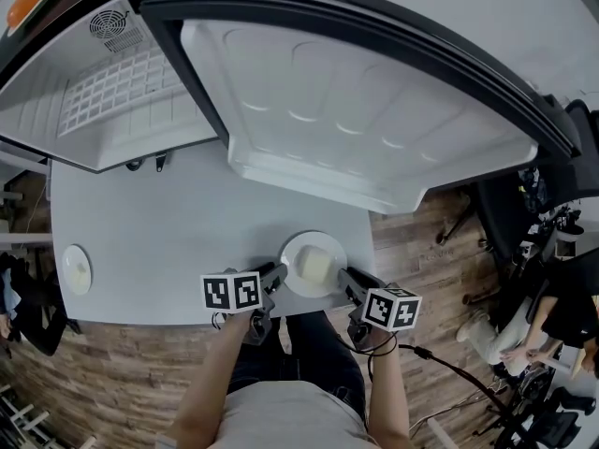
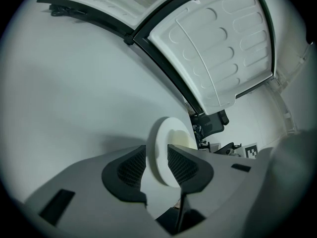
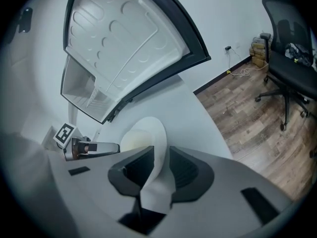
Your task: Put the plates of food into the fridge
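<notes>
A white plate [image 1: 314,264] with a pale yellow piece of food [image 1: 316,267] sits on the white table [image 1: 187,223] near its front edge. My left gripper [image 1: 279,275] reaches to the plate's left rim and my right gripper [image 1: 344,279] to its right rim. In the left gripper view the plate [image 2: 163,143] stands edge-on between the left gripper's [image 2: 157,163] pads, with a gap at the left pad. In the right gripper view the rim [image 3: 154,143] runs between the right gripper's [image 3: 161,168] parted pads. Both grippers are open.
The fridge lies open behind the table, its door [image 1: 374,110] with moulded shelves ahead and its wire-shelved cavity [image 1: 117,87] at the left. A second small plate [image 1: 76,268] sits at the table's left end. An office chair [image 3: 290,58] and a seated person [image 1: 524,335] are on the wood floor at the right.
</notes>
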A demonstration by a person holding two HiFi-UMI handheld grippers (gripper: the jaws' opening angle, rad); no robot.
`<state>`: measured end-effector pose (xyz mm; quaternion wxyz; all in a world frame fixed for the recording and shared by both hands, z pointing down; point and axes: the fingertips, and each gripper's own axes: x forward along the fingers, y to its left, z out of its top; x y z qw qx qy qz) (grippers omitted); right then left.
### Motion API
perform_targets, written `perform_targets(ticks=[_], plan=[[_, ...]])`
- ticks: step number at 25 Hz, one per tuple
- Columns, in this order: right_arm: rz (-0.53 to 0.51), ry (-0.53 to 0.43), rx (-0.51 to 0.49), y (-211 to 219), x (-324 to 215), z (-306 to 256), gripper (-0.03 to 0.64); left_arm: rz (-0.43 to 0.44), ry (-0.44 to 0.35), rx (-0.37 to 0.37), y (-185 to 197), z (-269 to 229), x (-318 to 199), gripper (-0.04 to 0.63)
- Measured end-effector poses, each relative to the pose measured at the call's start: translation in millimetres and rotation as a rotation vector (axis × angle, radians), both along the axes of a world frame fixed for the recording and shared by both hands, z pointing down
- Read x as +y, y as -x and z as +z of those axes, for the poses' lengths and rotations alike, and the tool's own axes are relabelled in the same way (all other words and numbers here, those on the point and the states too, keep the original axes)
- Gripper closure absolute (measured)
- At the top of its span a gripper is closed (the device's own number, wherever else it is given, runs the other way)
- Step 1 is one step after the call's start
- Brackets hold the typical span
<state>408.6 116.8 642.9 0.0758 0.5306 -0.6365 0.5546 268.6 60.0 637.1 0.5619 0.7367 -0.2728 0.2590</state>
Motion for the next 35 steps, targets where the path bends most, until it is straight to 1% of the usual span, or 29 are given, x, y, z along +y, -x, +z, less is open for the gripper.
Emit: perform_targets(ticks=[10, 15, 17, 19, 20, 21, 22, 26, 30, 35], plan=[[0.065, 0.014, -0.108, 13.1, -3.0, 1.8, 0.531, -0.01, 0.02, 0.001, -6.9, 0.5, 1.0, 0.476], [0.086, 0.013, -0.117, 15.7, -4.1, 1.4, 0.531, -0.047, 0.042, 0.015, -3.6, 1.9, -0.5, 0.477], [0.089, 0.015, -0.118, 15.9, -4.5, 1.4, 0.532, -0.054, 0.041, 0.02, -2.0, 1.9, -0.6, 0.477], [0.091, 0.022, -0.107, 15.2, -4.4, 3.1, 0.536, -0.063, 0.031, 0.009, 0.1, 3.5, -1.3, 0.479], [0.093, 0.024, -0.098, 14.0, -4.6, 4.0, 0.55, -0.068, 0.026, -0.005, 1.7, 5.4, -1.7, 0.489], [0.096, 0.024, -0.091, 12.5, -5.1, 4.4, 0.565, -0.075, 0.021, -0.019, 3.4, 7.4, -1.9, 0.531], [0.099, 0.022, -0.085, 11.3, -5.8, 4.1, 0.565, -0.081, 0.018, -0.026, 4.4, 8.7, -1.9, 0.548], [0.092, 0.022, -0.078, 12.6, -6.0, 2.7, 0.568, -0.096, 0.021, -0.012, 6.7, 7.5, -0.5, 0.551], [0.081, 0.012, -0.095, 15.3, -10.4, -3.3, 0.569, -0.12, 0.011, 0.009, 10.3, -0.6, -3.9, 0.552], [0.043, 0.002, -0.101, 25.0, -22.5, -13.0, 0.569, -0.194, 0.027, 0.023, 23.2, -10.5, -7.6, 0.554]])
